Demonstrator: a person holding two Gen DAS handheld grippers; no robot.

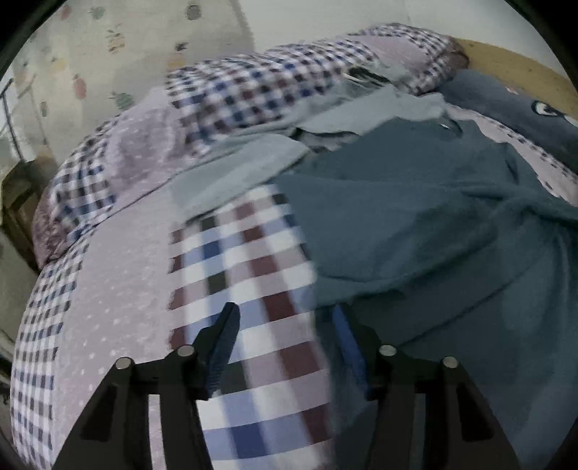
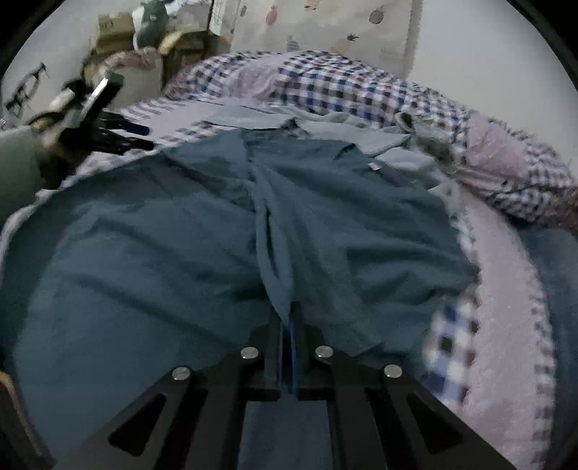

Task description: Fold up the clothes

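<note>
A dark teal shirt (image 2: 202,231) is spread over a bed (image 1: 119,289) that is covered in a checked and dotted lilac sheet. The right tool (image 2: 288,318) is seen with its fingers pressed together, and a ridge of the shirt's cloth is pinched between them; from that pinch a raised fold is drawn up the middle of the garment towards the collar. A small pale label (image 2: 374,166) is seen near the collar.

The left tool (image 1: 285,318) is held with its fingers spread wide and nothing is gripped between them. It is held just above the bed at the shirt's edge: its left finger is seen against the checked sheet, its right finger against the teal cloth (image 1: 415,224). In the right wrist view, the left tool (image 2: 108,119) is seen at the far left, blurred, beside the shirt's shoulder.

Beyond the shirt, paler grey-blue clothes (image 1: 231,173) are laid loosely on the bed, touching the shirt's upper edge. A rumpled checked quilt (image 2: 325,83) is heaped behind them. A dark blue plush toy (image 1: 520,112) is lying by the headboard. Cardboard boxes (image 2: 115,29) are stacked in the far corner; their contents cannot be told.
</note>
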